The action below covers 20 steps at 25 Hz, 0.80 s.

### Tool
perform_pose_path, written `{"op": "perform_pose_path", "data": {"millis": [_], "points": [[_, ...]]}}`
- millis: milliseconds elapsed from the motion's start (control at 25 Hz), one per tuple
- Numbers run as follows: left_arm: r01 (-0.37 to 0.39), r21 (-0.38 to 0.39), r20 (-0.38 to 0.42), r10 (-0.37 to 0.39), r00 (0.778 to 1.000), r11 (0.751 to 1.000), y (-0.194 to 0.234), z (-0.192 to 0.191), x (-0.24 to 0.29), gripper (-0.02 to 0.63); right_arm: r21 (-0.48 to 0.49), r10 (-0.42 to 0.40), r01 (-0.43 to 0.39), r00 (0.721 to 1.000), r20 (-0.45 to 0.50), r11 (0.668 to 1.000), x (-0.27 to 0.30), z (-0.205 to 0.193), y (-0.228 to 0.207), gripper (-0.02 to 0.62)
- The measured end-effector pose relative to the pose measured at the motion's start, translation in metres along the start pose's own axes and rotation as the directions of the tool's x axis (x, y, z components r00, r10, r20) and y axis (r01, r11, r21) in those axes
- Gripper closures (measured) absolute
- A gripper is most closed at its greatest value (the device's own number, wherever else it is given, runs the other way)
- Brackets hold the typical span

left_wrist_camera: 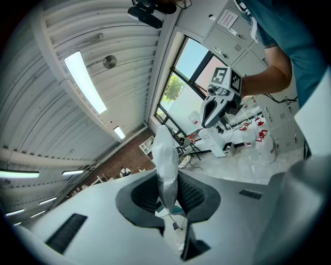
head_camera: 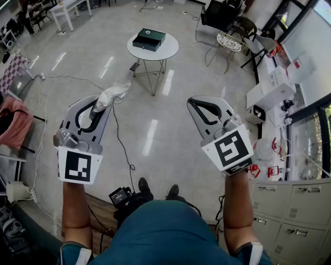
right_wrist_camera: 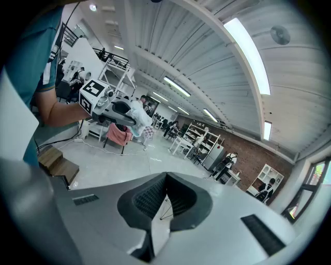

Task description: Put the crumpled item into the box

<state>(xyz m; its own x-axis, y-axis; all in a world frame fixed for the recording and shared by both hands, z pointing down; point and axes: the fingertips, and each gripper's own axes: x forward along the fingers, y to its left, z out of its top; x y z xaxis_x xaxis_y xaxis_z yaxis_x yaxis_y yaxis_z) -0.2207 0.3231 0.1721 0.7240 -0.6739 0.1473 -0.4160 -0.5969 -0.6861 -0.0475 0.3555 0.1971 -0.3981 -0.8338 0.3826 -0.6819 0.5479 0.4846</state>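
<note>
My left gripper (head_camera: 103, 102) is shut on the crumpled item (head_camera: 115, 92), a white wad of thin plastic or paper that sticks out past the fingertips. In the left gripper view the crumpled item (left_wrist_camera: 165, 158) stands pinched between the two dark pads of the left gripper (left_wrist_camera: 168, 195). The box (head_camera: 149, 39), dark green and flat with its lid on, lies on a small round white table (head_camera: 168, 50) farther ahead on the floor. My right gripper (head_camera: 193, 102) is held level with the left, shut with nothing in it; its pads (right_wrist_camera: 178, 196) meet at the tip.
A wire chair (head_camera: 227, 44) and a dark chair (head_camera: 220, 13) stand beyond the table to the right. White cabinets (head_camera: 289, 207) and a counter with bottles (head_camera: 274, 150) line the right side. A cable (head_camera: 121, 140) runs over the floor; a pink cloth (head_camera: 15, 127) hangs at left.
</note>
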Motion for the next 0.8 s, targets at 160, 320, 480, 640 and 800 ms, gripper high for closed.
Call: {"op": "perform_pose_path", "data": {"millis": [160,320,480,640,800], "points": [[0.005,0.003,0.007,-0.005,1.000,1.000,0.001,-0.005,0.004,0.523,0.006,0.004,-0.004,1.000,-0.008,1.000,0.007,-0.003,0.001,0.557],[0.009,0.001,0.015,-0.009,1.000,1.000,0.003,-0.010,0.007,0.523,0.045,-0.004,0.005,1.000,-0.022,0.999,0.013,-0.008,0.003,0.557],[0.015,0.010,0.025,-0.016,1.000,1.000,0.009,-0.016,0.012,0.523,0.064,-0.017,0.018,1.000,-0.017,0.998,0.022,-0.007,0.001,0.557],[0.018,0.007,0.028,-0.018,0.999,1.000,0.015,-0.024,0.019,0.523,0.076,-0.033,0.033,0.999,0.006,0.997,0.033,-0.002,-0.002,0.555],[0.018,0.003,0.016,-0.018,1.000,1.000,0.011,-0.024,0.032,0.523,0.061,-0.025,0.023,0.999,0.038,0.998,0.041,-0.005,-0.014,0.555]]}}
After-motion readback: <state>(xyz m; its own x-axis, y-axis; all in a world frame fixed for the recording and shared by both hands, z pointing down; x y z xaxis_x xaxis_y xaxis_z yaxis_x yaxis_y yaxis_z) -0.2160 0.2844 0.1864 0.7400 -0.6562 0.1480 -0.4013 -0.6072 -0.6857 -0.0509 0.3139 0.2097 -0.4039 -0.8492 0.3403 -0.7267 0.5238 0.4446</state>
